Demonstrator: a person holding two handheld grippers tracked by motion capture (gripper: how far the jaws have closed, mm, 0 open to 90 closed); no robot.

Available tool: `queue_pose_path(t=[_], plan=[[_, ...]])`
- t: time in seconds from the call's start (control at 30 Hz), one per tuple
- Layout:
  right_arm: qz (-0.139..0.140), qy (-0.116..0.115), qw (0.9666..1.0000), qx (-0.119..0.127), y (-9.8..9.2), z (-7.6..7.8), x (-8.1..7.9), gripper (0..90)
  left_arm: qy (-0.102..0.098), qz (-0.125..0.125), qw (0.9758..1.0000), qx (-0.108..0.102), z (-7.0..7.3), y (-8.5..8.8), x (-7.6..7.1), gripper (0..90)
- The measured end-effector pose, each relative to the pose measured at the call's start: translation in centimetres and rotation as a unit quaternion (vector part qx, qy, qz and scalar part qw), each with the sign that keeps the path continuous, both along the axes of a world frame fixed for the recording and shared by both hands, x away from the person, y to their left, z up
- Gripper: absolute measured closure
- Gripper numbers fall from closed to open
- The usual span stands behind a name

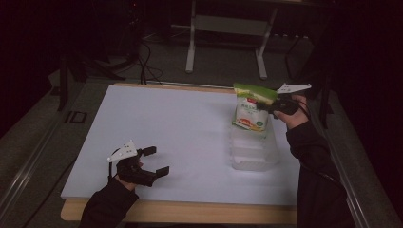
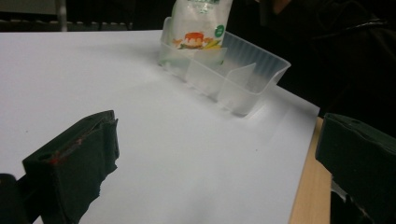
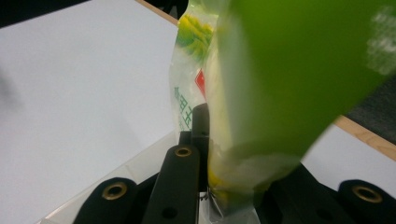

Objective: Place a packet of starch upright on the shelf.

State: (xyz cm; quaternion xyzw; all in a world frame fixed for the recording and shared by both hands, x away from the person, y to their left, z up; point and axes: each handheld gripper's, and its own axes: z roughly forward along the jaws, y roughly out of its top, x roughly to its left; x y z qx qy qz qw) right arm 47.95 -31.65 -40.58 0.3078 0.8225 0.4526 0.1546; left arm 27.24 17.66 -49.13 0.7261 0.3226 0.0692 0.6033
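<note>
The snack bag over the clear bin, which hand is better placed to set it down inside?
Right. The right hand-held gripper is already shut on the snack bag and holds it above the clear bin's far end. The left hand-held gripper is open, empty, and near the table's front edge, far from the bin.

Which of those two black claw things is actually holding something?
The right gripper, at the table's far right side: its jaws are clamped on the green-topped snack bag over the clear plastic bin. The left gripper gapes open, holding nothing.
</note>
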Motion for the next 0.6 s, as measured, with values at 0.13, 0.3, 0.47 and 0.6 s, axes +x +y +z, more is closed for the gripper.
queue_pose_path(t=[0.13, 0.3, 0.47, 0.6], plan=[[-0.012, -0.004, 0.9999, -0.009, -0.4, -0.3, 0.0, 82.8, 0.000, 0.000, 1.0000, -0.001, 0.0, 0.0, 0.0, 0.0], [-0.020, -0.002, 0.9996, -0.017, -0.1, -0.1, 0.1, 82.1, -0.002, 0.002, 1.0000, -0.006, 0.1, 0.1, 0.0, 0.0], [-0.026, 0.000, 0.9995, -0.017, 0.0, 0.0, 0.1, 78.0, -0.003, 0.001, 1.0000, -0.006, 0.0, 0.1, 0.1, 0.0], [-0.044, -0.008, 0.9989, 0.009, -0.2, 0.8, -0.3, 65.7, -0.006, 0.000, 1.0000, -0.003, 0.1, -0.1, 0.0, 0.0]])
